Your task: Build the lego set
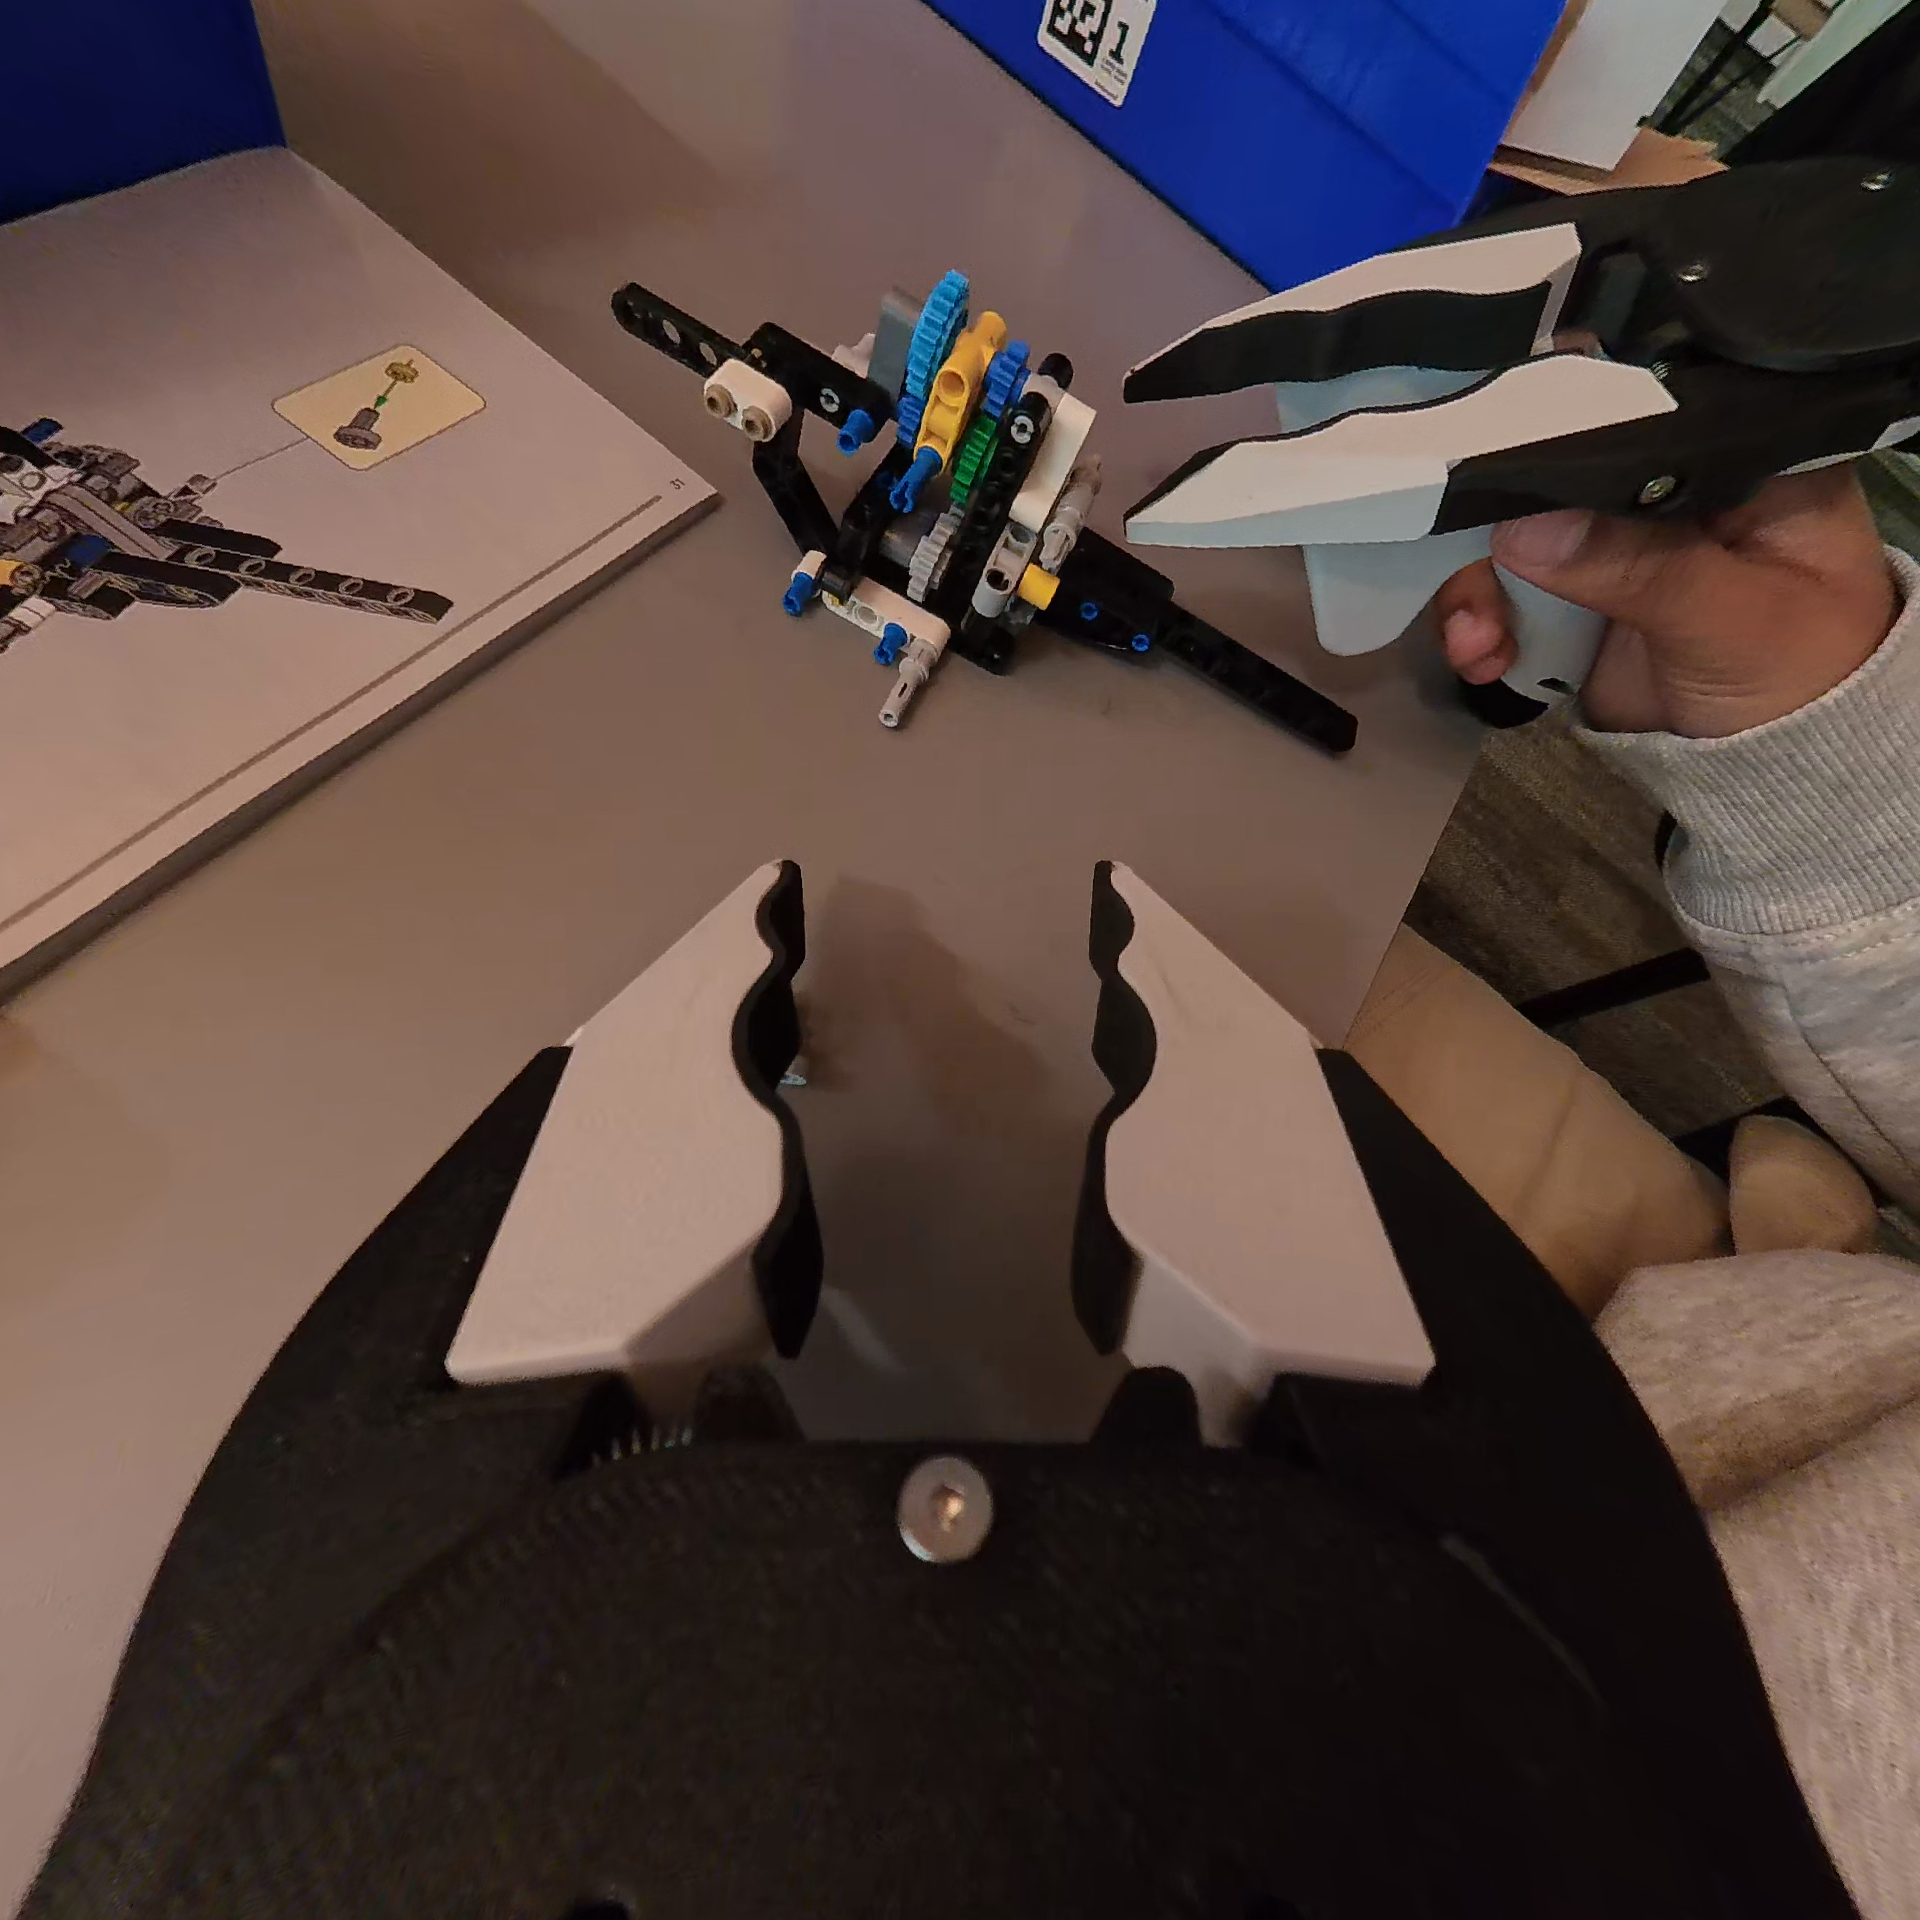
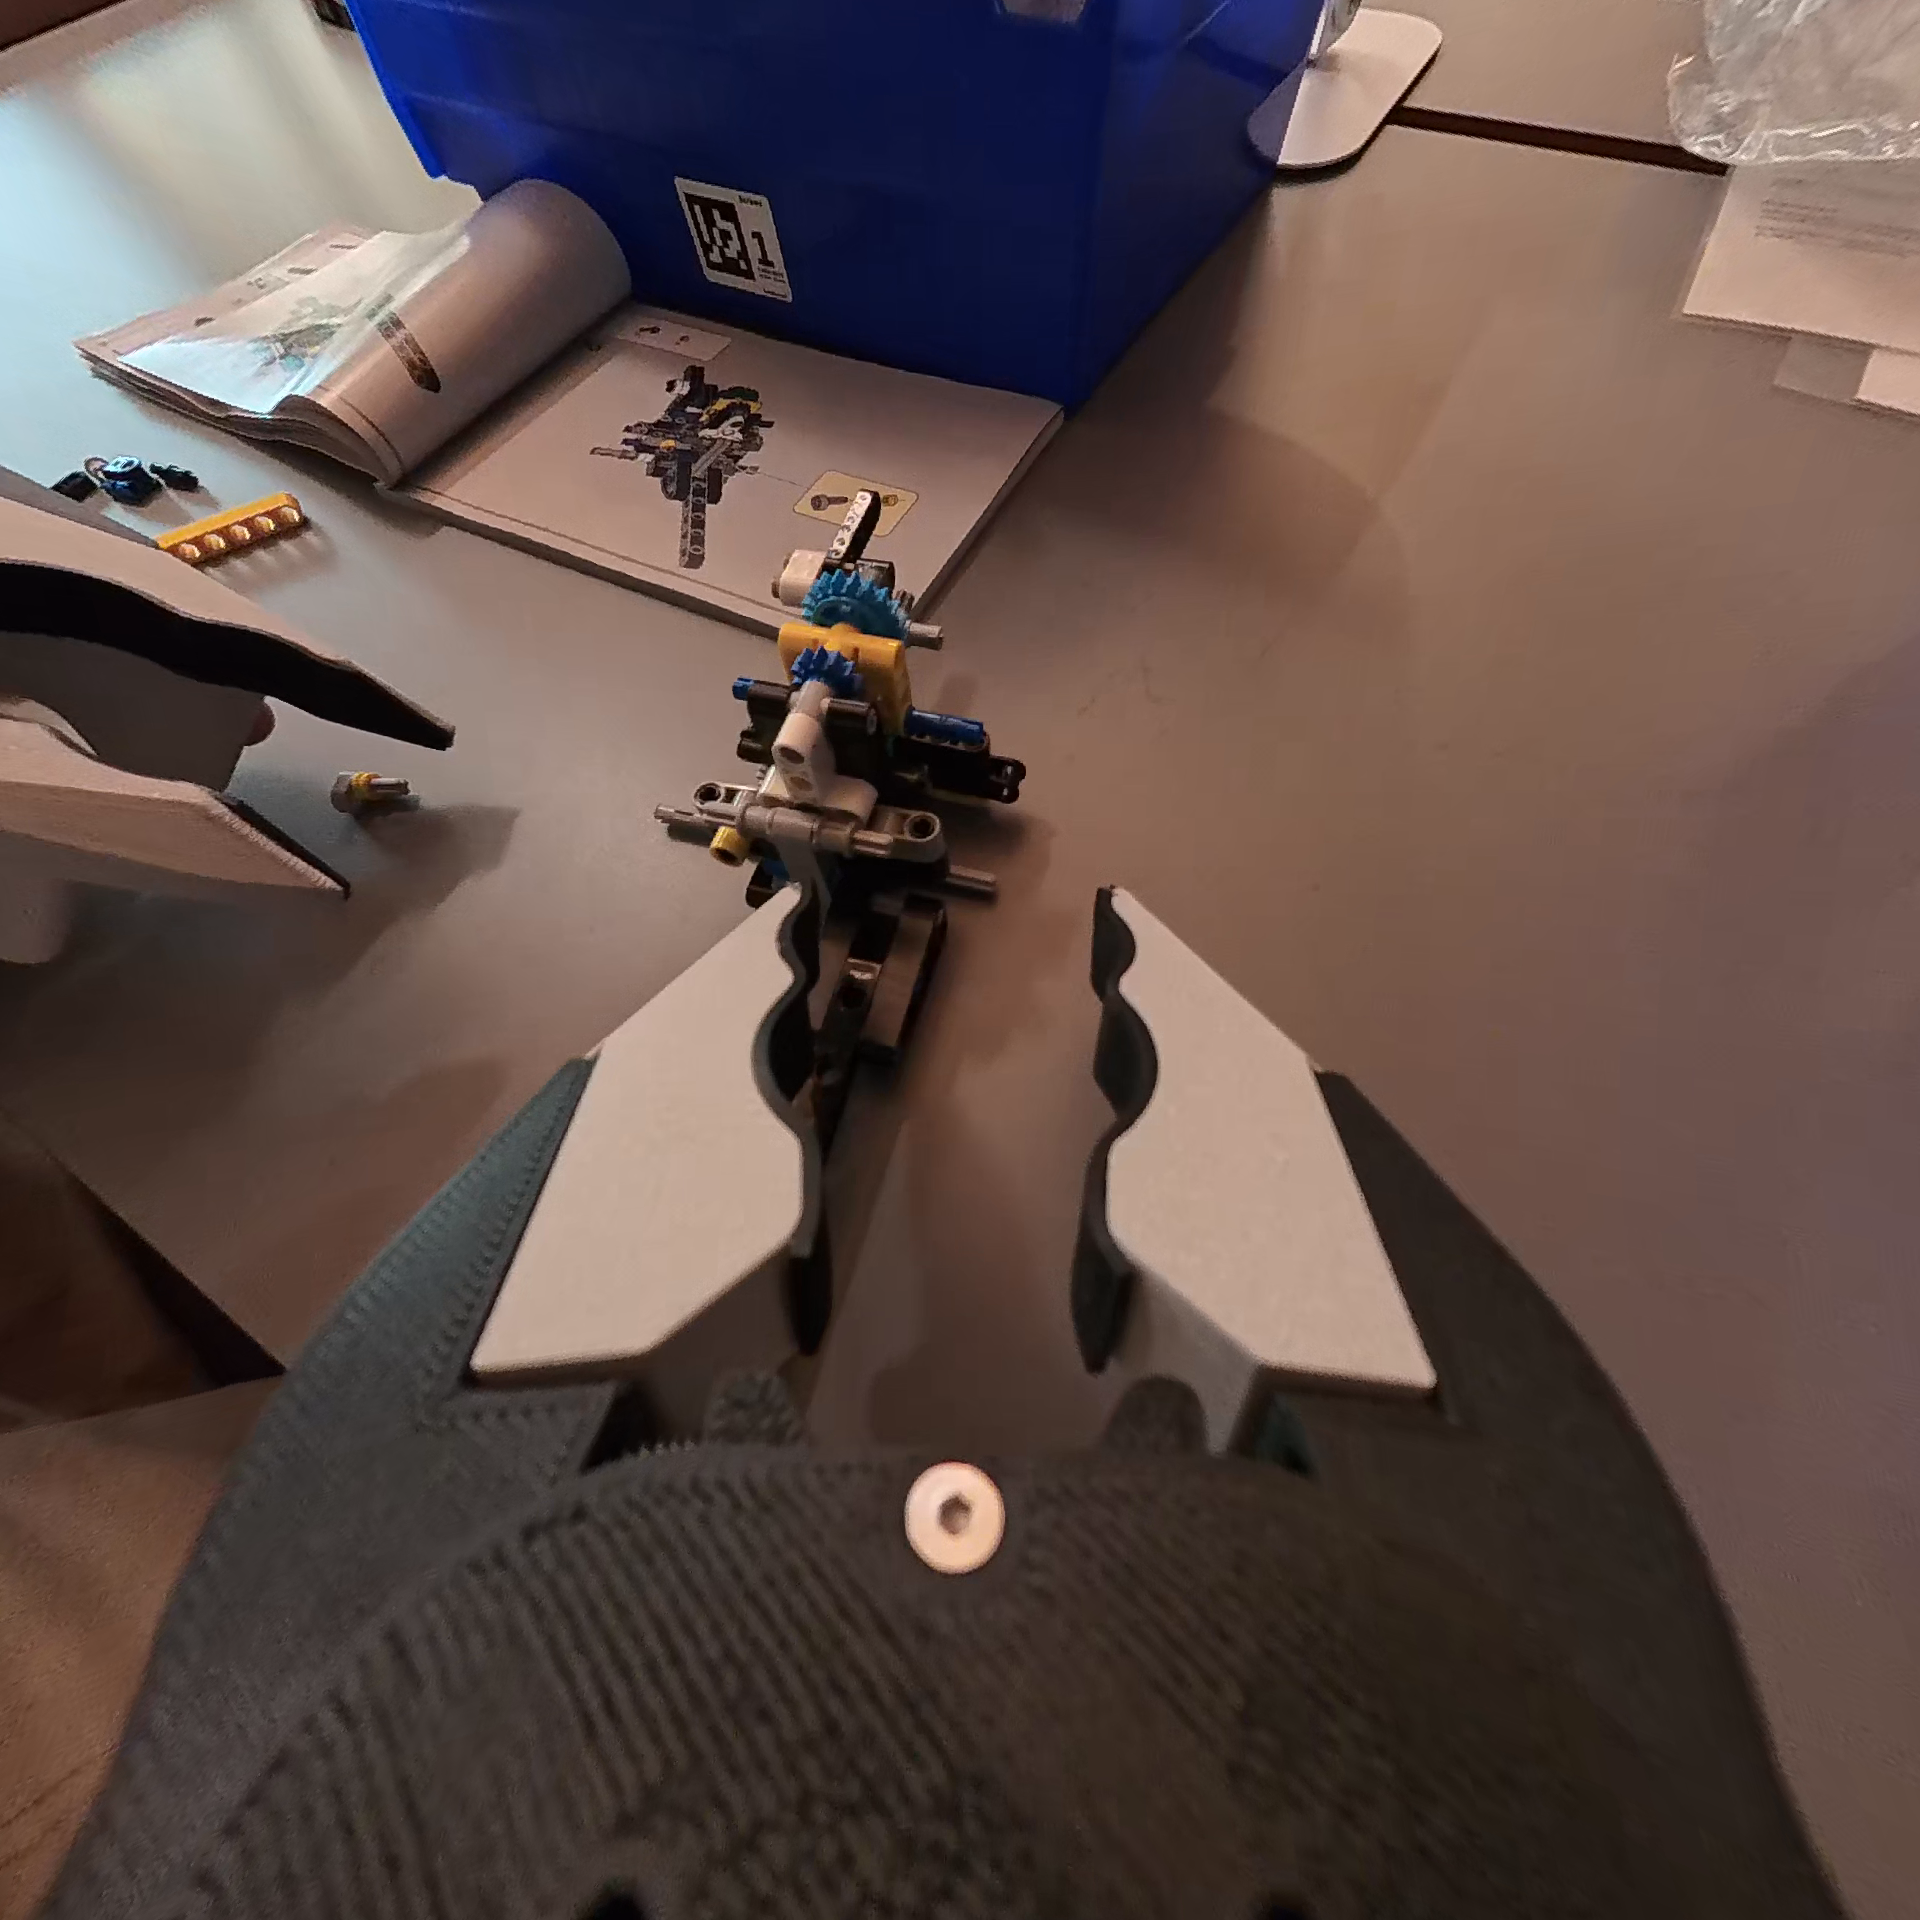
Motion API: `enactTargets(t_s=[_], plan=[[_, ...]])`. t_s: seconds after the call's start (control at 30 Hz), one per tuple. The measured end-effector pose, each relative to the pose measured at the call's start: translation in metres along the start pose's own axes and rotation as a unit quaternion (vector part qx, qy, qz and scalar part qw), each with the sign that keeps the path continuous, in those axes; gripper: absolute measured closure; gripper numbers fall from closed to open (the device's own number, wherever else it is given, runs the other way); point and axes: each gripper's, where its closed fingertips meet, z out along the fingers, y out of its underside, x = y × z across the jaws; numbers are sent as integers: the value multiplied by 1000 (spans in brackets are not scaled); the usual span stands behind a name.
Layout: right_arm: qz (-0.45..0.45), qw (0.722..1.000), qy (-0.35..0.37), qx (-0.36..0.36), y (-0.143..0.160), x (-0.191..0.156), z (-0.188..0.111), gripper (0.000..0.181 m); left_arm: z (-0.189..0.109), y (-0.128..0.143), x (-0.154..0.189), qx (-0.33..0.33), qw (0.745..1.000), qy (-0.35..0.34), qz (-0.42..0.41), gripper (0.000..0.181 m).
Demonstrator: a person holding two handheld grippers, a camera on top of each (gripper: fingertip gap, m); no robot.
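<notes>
The part-built lego model, black beams with blue, yellow and green gears, stands on the grey table. My left gripper is open and empty, a little in front of the model. My right gripper is open beside the model's right end. In the right wrist view the right gripper is open, and the model's black beam reaches between its fingers, close to the left one. The left gripper shows at the left, open, next to a small grey and yellow piece.
An open instruction booklet lies behind the model against a blue bin. A yellow beam and small blue and black pieces lie at the far left. Papers and a plastic bag are at the far right.
</notes>
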Motion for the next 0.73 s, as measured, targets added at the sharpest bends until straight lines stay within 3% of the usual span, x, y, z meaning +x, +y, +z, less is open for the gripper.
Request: enactTargets(t_s=[0.3, 0.4, 0.73], plan=[[2, 1000, -2, 0, 0, 0, 0, 128, 0, 0, -1, -1, 1000, 2, -5, 126], [-9, 999, -39, 7, -3, -13, 0, 117, 0, 0, -1, 0, 1000, 2, -6, 126], [-31, 997, -36, -56, 14, -27, 12, 119, 1, 1, -1, -3, 1000, 0, -4, 126]])
